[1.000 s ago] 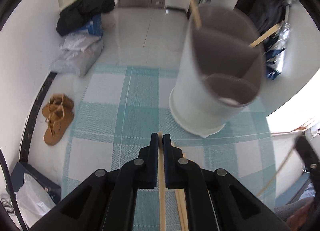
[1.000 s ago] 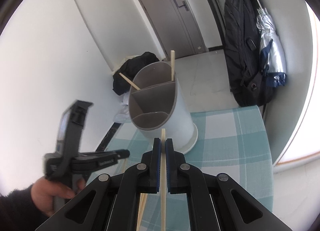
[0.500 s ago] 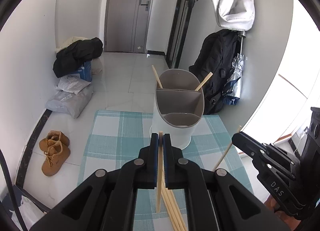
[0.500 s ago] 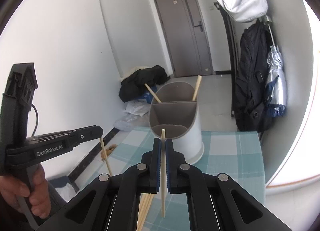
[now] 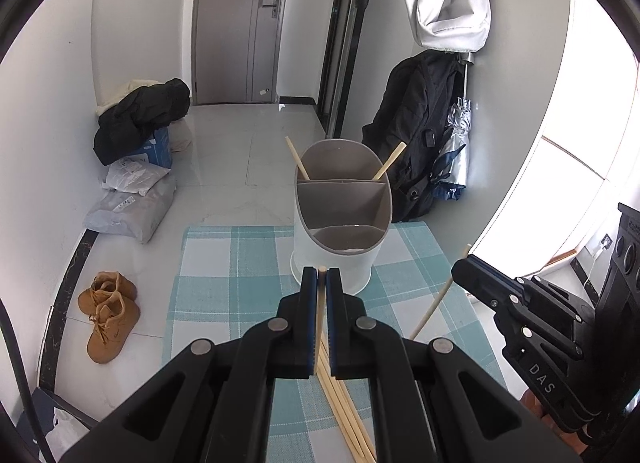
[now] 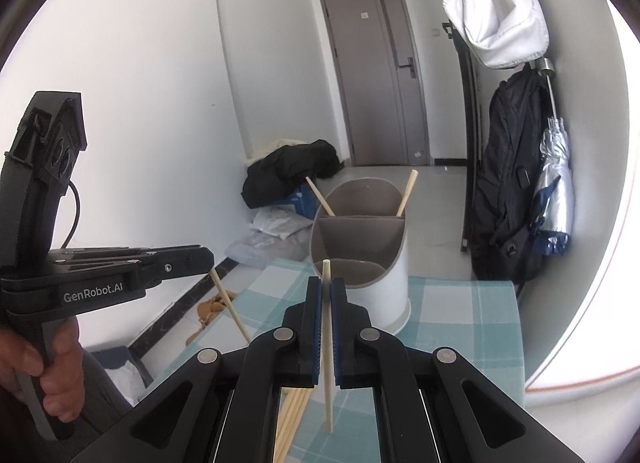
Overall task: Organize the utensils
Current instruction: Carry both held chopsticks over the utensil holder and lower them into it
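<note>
A white utensil holder (image 5: 340,223) with grey inner compartments stands on the teal checked tablecloth (image 5: 224,263); it also shows in the right wrist view (image 6: 372,263). Two chopsticks lean in its far compartment (image 5: 298,159). My left gripper (image 5: 321,275) is shut on a wooden chopstick (image 5: 319,323), held above the table in front of the holder. My right gripper (image 6: 326,287) is shut on another chopstick (image 6: 327,343). Several loose chopsticks (image 5: 348,419) lie on the cloth below the grippers.
The table edge drops to a tiled floor with tan boots (image 5: 108,315), grey bags (image 5: 132,207) and a black jacket (image 5: 140,119) at left. A black backpack (image 5: 420,135) and umbrella hang at right. A door (image 5: 236,23) is at the back.
Both grippers have lifted up and drawn back from the holder, each carrying its chopstick. The holder now looks smaller and farther away.
</note>
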`<action>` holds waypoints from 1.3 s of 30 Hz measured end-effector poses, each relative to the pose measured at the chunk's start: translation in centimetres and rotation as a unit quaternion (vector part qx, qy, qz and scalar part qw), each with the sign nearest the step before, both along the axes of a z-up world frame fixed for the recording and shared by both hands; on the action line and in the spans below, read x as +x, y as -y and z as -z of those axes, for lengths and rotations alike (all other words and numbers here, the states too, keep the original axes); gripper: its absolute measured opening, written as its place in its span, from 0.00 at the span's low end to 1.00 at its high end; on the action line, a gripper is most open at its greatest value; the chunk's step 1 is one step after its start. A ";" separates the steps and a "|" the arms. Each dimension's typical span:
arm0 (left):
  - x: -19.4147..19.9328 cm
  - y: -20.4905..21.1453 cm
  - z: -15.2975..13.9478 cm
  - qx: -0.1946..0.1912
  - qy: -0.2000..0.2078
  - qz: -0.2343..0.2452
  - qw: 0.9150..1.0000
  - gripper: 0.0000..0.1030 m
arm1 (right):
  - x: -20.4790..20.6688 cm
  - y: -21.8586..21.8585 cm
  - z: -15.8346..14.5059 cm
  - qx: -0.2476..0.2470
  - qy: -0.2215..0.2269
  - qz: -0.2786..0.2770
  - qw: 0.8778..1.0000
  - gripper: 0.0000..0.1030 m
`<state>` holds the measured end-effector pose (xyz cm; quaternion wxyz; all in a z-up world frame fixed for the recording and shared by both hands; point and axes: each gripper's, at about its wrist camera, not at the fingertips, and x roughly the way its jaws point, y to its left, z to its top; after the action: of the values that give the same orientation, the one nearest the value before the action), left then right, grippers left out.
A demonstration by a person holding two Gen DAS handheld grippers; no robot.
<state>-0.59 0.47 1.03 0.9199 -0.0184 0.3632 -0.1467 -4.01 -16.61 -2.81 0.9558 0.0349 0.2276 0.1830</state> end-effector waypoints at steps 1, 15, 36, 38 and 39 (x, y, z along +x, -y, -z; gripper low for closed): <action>0.0 0.0 -0.2 0.002 0.000 0.001 1.000 0.01 | 0.0 0.1 -0.1 0.002 0.002 0.001 1.000 0.03; 2.2 0.5 -4.5 -0.043 -0.029 0.033 0.998 0.01 | 1.6 1.7 -3.9 0.030 0.029 0.008 0.999 0.03; 12.0 -0.3 -14.0 -0.100 0.021 0.028 0.994 0.01 | 11.8 1.0 -14.9 0.021 0.121 -0.006 0.992 0.03; 12.8 -0.3 -13.9 -0.096 0.022 0.024 0.995 0.01 | 13.1 1.1 -14.7 0.023 0.117 -0.001 0.993 0.03; 13.3 -0.2 -13.7 -0.090 0.023 0.022 0.995 0.01 | 13.8 1.2 -14.3 0.025 0.112 0.000 0.993 0.03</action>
<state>12.68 0.69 14.70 0.9192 -0.0899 0.3273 -0.1996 9.82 -17.83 11.54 0.9741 0.0384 0.1142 0.1911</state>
